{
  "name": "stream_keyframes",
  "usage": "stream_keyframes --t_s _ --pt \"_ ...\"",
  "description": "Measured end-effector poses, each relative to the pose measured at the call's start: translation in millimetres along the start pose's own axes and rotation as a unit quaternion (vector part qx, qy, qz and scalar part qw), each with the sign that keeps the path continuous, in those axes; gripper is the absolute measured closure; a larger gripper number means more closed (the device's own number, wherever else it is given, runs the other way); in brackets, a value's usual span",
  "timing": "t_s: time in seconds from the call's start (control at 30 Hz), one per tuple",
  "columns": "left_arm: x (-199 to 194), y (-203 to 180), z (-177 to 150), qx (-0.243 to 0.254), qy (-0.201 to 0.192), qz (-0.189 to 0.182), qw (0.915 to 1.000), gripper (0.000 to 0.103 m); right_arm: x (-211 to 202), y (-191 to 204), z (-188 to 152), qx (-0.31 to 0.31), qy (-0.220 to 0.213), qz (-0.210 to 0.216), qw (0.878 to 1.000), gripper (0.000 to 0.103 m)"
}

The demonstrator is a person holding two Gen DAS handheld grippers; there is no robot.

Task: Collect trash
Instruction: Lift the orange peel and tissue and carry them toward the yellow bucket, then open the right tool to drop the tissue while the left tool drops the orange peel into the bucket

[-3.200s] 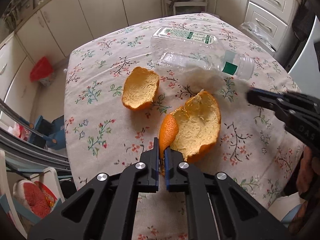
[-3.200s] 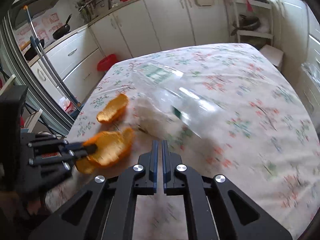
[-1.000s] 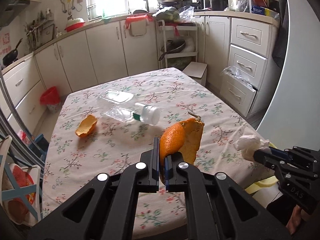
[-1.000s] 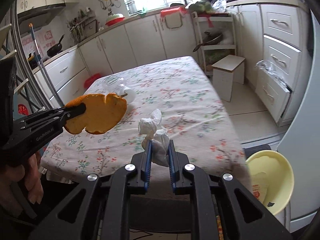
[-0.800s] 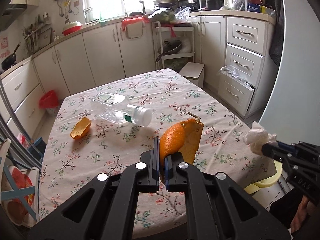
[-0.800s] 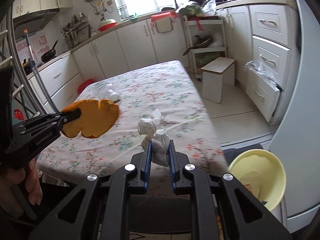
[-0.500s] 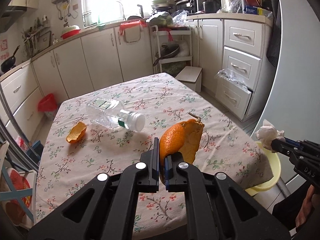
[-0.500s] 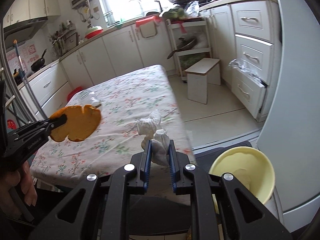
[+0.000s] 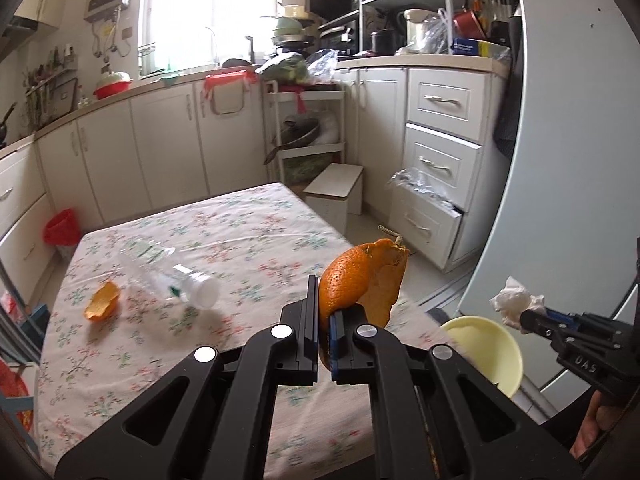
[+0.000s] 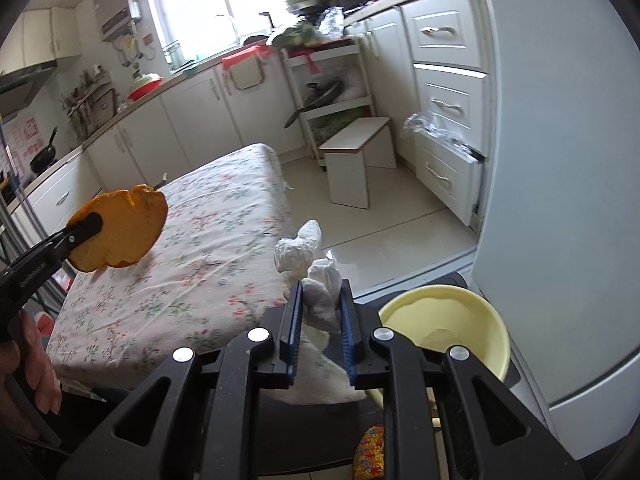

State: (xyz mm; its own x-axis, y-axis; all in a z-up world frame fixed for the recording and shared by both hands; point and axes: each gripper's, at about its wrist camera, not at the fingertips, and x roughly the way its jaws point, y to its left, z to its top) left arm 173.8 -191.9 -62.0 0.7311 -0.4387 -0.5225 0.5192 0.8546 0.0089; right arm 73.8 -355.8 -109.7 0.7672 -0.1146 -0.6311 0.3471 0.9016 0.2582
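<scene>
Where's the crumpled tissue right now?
The crumpled tissue is clamped in the right gripper, held off the table's right edge, just left of the yellow bowl by the fridge.

Daylight pours in through the window (image 9: 192, 12) over the counter, blown out to white glare in both views. The room is evenly bright with soft shadows. Fisheye bending curves the cabinets and fridge, corners vignette black, and the table (image 9: 240, 248) and plastic bottle (image 9: 172, 276) smear with motion blur.
</scene>
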Motion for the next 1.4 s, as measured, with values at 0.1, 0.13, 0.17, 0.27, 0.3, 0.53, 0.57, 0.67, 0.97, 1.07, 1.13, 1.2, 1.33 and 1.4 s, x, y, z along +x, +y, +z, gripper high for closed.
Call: stream_keyframes --t_s 0.1,0.13,0.17,0.27,0.3,0.53,0.57,0.67,0.97,1.07,1.13,1.2,1.33,1.4 --pt "8.0 -22.5 2.4 0.011 0.006 -0.018 0.9998 0.100 -1.2 -13.9 -1.3 0.014 0.002 -0.010 1.000 0.084" --pt "10.0 -28.9 2.2 0.014 0.008 -0.024 0.9996 0.100 -1.3 -19.3 -1.8 0.021 0.004 -0.014 1.000 0.084" --pt "14.4 -39.4 2.3 0.020 0.012 -0.032 0.9992 0.100 -1.0 -22.9 -1.9 0.026 0.004 -0.016 1.000 0.084" --pt "23.9 -66.1 1.1 0.032 0.021 -0.053 0.9979 0.100 0.6 -37.8 -3.2 0.045 0.010 -0.027 0.999 0.083" --pt "25.8 -72.6 -0.4 0.034 0.023 -0.059 0.9974 0.100 0.9 -41.5 -4.0 0.051 0.011 -0.030 0.998 0.083" --pt "57.4 -129.4 -1.6 0.054 0.044 -0.095 0.9930 0.100 7.3 -66.6 -7.5 0.084 0.022 -0.055 0.995 0.083" --pt "63.8 -137.3 -1.5 0.056 0.049 -0.100 0.9922 0.100 7.8 -70.3 -8.1 0.089 0.024 -0.059 0.994 0.083" --pt "78.5 -155.9 -2.3 0.067 0.063 -0.113 0.9893 0.099 10.4 -83.0 -10.7 0.106 0.030 -0.074 0.991 0.078" --pt "111.8 -188.6 -10.4 0.105 0.131 -0.148 0.9746 0.087 4.0 -108.5 -16.0 0.148 0.026 -0.092 0.984 0.056" --pt "104.1 -180.6 -11.9 0.096 0.127 -0.143 0.9769 0.083 -0.1 -108.4 -16.3 0.150 0.019 -0.085 0.985 0.053" --pt "99.5 -173.2 -12.4 0.094 0.128 -0.144 0.9768 0.080 -4.6 -105.6 -15.1 0.144 0.010 -0.083 0.986 0.048" --pt "101.0 -170.8 -13.6 0.095 0.135 -0.146 0.9754 0.078 -10.1 -102.8 -12.6 0.140 -0.003 -0.085 0.986 0.047" --pt "115.3 -177.8 -13.1 0.074 0.161 -0.188 0.9660 0.078 -21.8 -103.6 -8.0 0.142 -0.028 -0.091 0.985 0.046" --pt "126.3 -184.4 -14.5 0.068 0.183 -0.196 0.9610 0.077 -23.6 -104.4 -6.7 0.141 -0.031 -0.094 0.985 0.045"
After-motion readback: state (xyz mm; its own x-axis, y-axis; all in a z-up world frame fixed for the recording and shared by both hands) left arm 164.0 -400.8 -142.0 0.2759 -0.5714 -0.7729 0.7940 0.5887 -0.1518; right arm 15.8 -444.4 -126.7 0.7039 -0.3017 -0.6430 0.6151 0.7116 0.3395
